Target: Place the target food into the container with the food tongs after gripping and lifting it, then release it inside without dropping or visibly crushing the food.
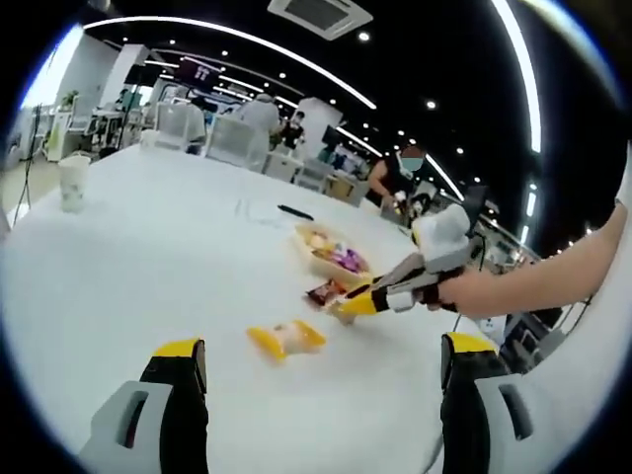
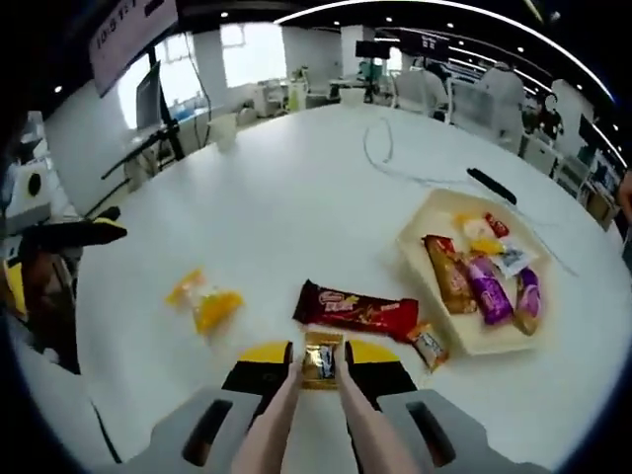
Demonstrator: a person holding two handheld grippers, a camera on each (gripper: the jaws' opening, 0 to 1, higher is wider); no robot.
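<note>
A pair of pale food tongs (image 2: 296,415) runs forward between the jaws of my right gripper (image 2: 318,355), which is shut on them. The tong tips pinch a small gold-wrapped snack (image 2: 321,361) low over the white table (image 2: 296,197). Just beyond it lies a red-brown chocolate bar (image 2: 355,310), and a yellow-wrapped snack (image 2: 202,299) sits to the left. The beige tray (image 2: 425,212) with several wrapped snacks stands at the right. In the left gripper view my left gripper (image 1: 324,360) is open and empty, facing the yellow snack (image 1: 284,339), the right gripper (image 1: 360,303) and the tray (image 1: 314,259).
A cup (image 1: 73,183) stands far left on the table. A black pen (image 2: 491,185) and a thin cable (image 2: 380,148) lie beyond the tray. People, chairs and desks fill the room behind. The left gripper's yellow tip (image 2: 99,232) shows at the left edge.
</note>
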